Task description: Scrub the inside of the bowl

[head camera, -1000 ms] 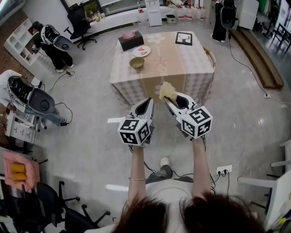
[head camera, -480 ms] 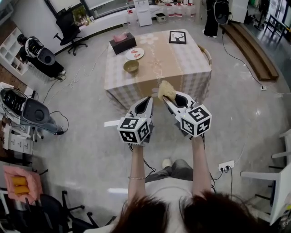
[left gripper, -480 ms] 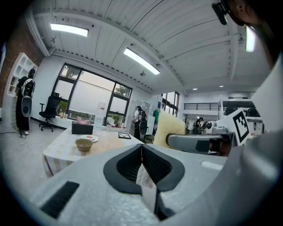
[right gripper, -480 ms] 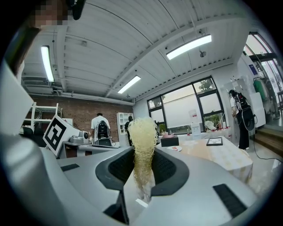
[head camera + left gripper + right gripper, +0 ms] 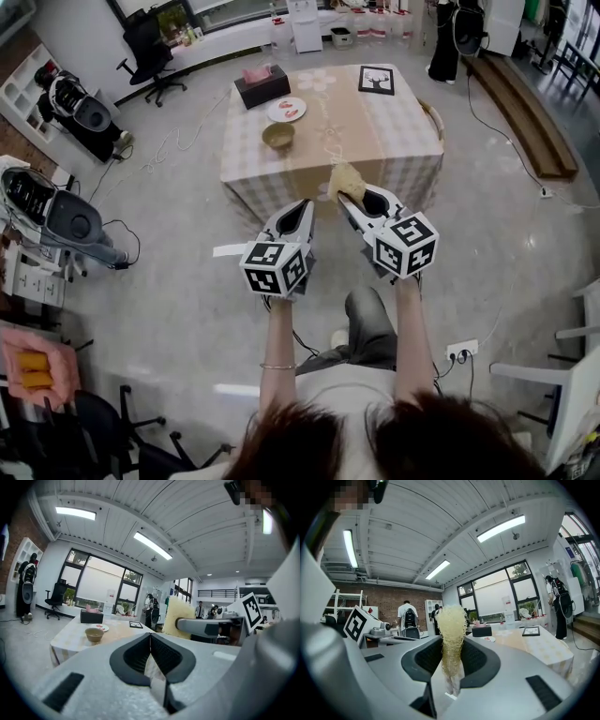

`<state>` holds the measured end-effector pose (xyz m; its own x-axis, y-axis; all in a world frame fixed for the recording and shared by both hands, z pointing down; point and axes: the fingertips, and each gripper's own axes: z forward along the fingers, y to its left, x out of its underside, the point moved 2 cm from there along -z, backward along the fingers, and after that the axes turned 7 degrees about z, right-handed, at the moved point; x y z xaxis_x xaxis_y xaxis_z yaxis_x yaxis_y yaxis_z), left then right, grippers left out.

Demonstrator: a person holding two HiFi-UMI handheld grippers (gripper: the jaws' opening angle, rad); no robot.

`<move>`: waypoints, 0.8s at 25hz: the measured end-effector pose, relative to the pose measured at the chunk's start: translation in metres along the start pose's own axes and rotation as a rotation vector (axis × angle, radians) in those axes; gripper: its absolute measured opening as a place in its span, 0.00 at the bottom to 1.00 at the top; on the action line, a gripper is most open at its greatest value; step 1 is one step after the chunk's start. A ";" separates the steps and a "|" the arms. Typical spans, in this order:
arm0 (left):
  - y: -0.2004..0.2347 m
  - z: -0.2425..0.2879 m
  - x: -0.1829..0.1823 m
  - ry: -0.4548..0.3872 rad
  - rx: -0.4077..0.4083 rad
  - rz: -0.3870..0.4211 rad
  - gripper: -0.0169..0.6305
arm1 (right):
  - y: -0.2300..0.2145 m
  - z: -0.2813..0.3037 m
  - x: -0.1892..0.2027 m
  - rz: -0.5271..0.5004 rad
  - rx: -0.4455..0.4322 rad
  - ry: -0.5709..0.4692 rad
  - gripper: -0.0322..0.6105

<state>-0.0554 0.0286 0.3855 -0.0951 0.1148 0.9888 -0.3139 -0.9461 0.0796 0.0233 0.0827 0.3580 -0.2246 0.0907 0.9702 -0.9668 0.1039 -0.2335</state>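
Observation:
A small tan bowl (image 5: pixel 280 137) (image 5: pixel 94 634) stands on the left part of a low table with a checked cloth (image 5: pixel 384 141), well ahead of both grippers. My right gripper (image 5: pixel 343 194) (image 5: pixel 451 651) is shut on a pale yellow mesh scrubber (image 5: pixel 347 179) (image 5: pixel 451 627), whose fluffy end sticks out past the jaws. My left gripper (image 5: pixel 307 202) (image 5: pixel 150 637) is shut with nothing between its jaws. Both are held side by side in the air, short of the table's near edge. The scrubber also shows at the right of the left gripper view (image 5: pixel 175 618).
On the table stand a dark tissue box (image 5: pixel 261 84), a white plate (image 5: pixel 286 110) and a framed picture (image 5: pixel 377 80). Office chairs, machines and cables lie on the floor at the left (image 5: pixel 66 216). A wooden platform (image 5: pixel 525 112) runs along the right. People stand at the back.
The table has come a little closer and sits slightly lower in the head view. Both grippers keep their pose side by side, the right still holding the scrubber.

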 end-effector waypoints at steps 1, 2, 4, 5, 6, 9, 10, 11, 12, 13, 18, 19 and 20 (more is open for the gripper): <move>0.002 0.001 0.000 0.000 -0.005 -0.002 0.05 | -0.001 0.003 -0.001 0.000 -0.005 0.001 0.20; 0.005 0.002 -0.001 0.001 -0.010 -0.004 0.05 | -0.001 0.006 -0.001 0.001 -0.009 0.002 0.20; 0.011 0.004 0.000 0.003 -0.023 -0.009 0.05 | -0.003 0.013 -0.001 0.004 -0.020 0.005 0.20; 0.015 0.006 0.001 0.004 -0.030 -0.013 0.05 | -0.005 0.018 -0.001 0.004 -0.027 0.008 0.20; 0.018 0.008 0.001 0.004 -0.038 -0.016 0.05 | -0.007 0.023 -0.001 0.004 -0.035 0.011 0.20; 0.030 0.021 0.001 0.010 -0.053 -0.018 0.05 | -0.019 0.039 -0.003 0.005 -0.051 0.015 0.20; 0.034 0.026 0.000 0.012 -0.057 -0.018 0.05 | -0.023 0.045 -0.005 0.005 -0.056 0.017 0.20; 0.039 0.031 -0.001 0.011 -0.063 -0.019 0.05 | -0.028 0.051 -0.007 0.003 -0.063 0.019 0.20; 0.043 0.036 -0.002 0.008 -0.069 -0.020 0.05 | -0.033 0.058 -0.008 0.001 -0.070 0.022 0.20; 0.048 0.041 -0.003 0.005 -0.075 -0.022 0.05 | -0.038 0.065 -0.010 -0.002 -0.077 0.025 0.20; 0.070 0.074 -0.006 0.003 -0.099 -0.033 0.05 | -0.065 0.094 -0.018 -0.013 -0.106 0.042 0.20; 0.074 0.080 -0.007 0.001 -0.104 -0.036 0.05 | -0.070 0.100 -0.020 -0.016 -0.112 0.047 0.20; 0.078 0.086 -0.008 0.000 -0.109 -0.039 0.05 | -0.074 0.106 -0.022 -0.018 -0.118 0.052 0.20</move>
<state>0.0018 -0.0724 0.3947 -0.0808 0.1506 0.9853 -0.4179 -0.9026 0.1037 0.0872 -0.0324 0.3609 -0.1979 0.1383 0.9704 -0.9489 0.2213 -0.2250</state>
